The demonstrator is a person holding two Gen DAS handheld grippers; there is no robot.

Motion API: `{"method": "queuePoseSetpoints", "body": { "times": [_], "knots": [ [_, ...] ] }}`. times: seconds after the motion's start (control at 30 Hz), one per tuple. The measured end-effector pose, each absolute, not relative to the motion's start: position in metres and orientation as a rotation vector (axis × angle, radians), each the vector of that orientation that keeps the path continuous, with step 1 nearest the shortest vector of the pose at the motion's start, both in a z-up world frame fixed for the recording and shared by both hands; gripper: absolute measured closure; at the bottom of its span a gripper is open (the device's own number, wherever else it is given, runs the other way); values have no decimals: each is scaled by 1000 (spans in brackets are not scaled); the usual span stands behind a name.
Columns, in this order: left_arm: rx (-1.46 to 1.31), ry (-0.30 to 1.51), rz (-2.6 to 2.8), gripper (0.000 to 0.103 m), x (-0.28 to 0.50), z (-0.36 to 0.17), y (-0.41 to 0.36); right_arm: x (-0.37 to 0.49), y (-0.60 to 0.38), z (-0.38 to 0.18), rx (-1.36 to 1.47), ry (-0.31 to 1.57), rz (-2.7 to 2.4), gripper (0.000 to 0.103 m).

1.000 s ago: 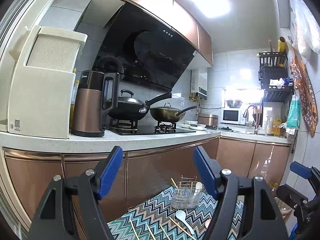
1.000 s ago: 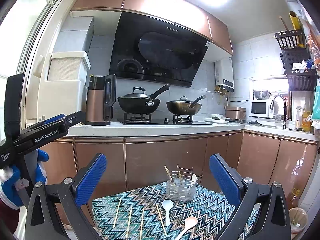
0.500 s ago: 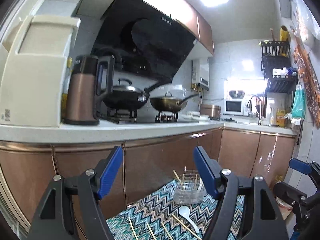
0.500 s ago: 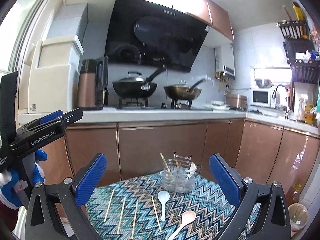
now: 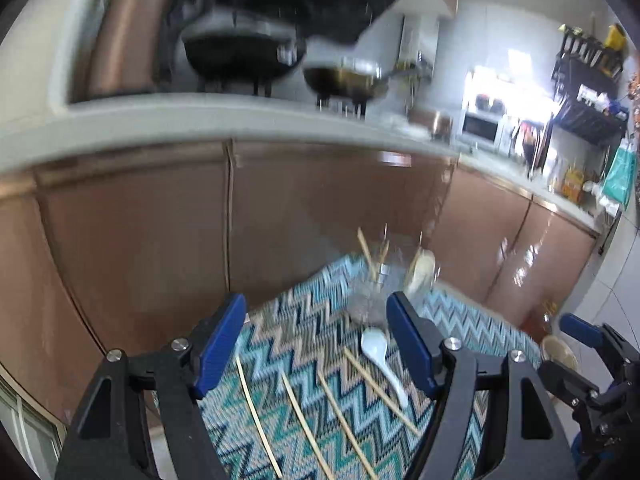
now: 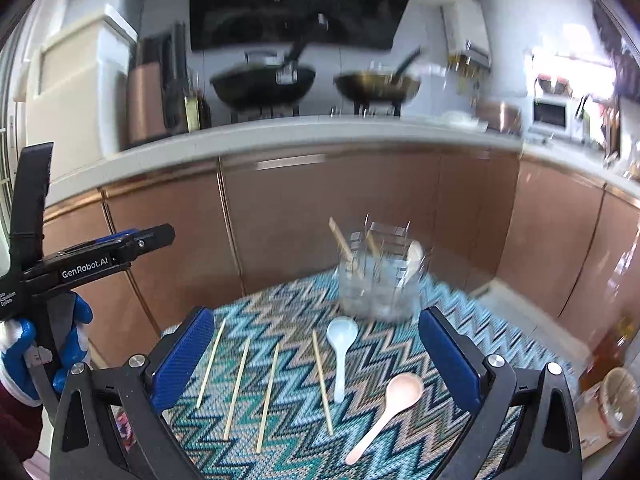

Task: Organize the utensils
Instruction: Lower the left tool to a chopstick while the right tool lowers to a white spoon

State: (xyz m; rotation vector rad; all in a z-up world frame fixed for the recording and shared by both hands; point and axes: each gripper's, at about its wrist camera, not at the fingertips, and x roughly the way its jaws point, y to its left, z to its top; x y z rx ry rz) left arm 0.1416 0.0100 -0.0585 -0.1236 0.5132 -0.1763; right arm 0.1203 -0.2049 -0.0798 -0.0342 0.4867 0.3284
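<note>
Covering the table, zigzag cloth (image 6: 400, 360) (kitchen cabinets (image 6: 320, 216) behind).

Copper-brown cabinet doors (image 6: 320, 216) run under a pale countertop (image 6: 280, 132). Two dark pans (image 6: 262, 84) sit on the hob beneath a black hood (image 6: 300, 4). White wall tiles (image 5: 472, 28) gleam, and a microwave (image 6: 550, 114) stands toward the right corner.

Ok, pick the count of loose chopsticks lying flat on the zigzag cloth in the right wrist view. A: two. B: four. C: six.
B: four chopsticks lie side by side on the zigzag cloth, left of the white spoon and the pink spoon.
</note>
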Motion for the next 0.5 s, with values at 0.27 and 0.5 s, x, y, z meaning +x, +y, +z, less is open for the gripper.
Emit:
{"method": "queuePoseSetpoints", "body": {
  "times": [0.27,0.5],
  "knots": [
    [-186,856,-212,33,208,-129,14,195,-200,-132,23,742,470,48],
    [-230,1121,-210,46,256,-190,12,260,-172,-187,27,969,564,69]
  ]
}}
